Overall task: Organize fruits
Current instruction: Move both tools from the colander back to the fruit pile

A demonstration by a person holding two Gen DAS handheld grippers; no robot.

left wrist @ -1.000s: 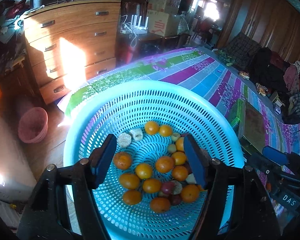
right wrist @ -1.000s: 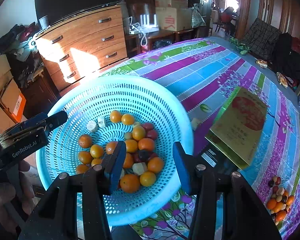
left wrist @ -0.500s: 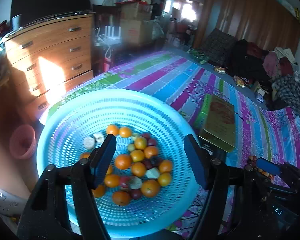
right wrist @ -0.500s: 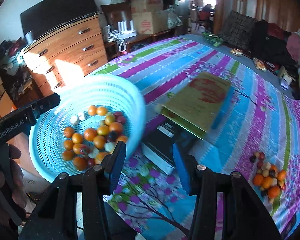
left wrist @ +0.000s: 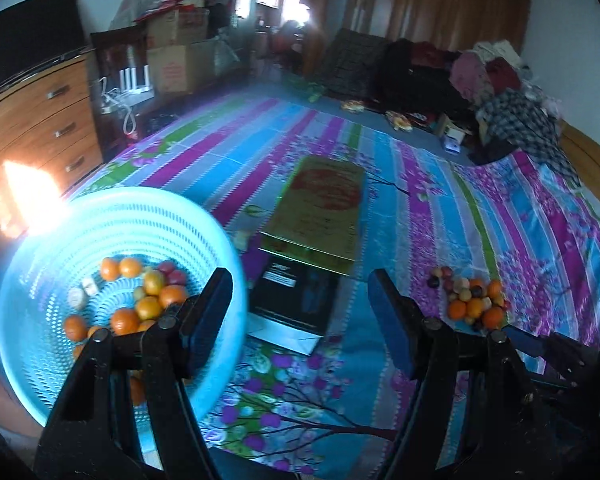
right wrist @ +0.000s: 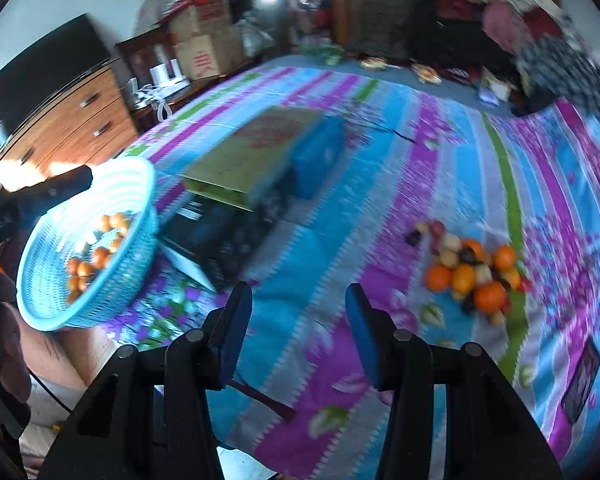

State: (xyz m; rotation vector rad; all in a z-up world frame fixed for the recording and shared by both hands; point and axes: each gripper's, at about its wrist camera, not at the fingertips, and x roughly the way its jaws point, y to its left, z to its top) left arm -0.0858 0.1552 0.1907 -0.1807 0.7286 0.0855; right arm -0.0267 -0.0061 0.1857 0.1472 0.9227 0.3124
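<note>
From the gold box [left wrist: 320, 216] stacked on a black box [left wrist: 296, 300], I have open bedspread [right wrist: 320, 248] on its right up to the loose fruit pile [right wrist: 468, 268], while the blue basket [left wrist: 220, 248] crowds its left side closely.

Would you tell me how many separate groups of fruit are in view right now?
2: one lot inside the blue basket at the bed's left edge, one loose pile on the bedspread to the right. Fruit underneath may be hidden.
</note>
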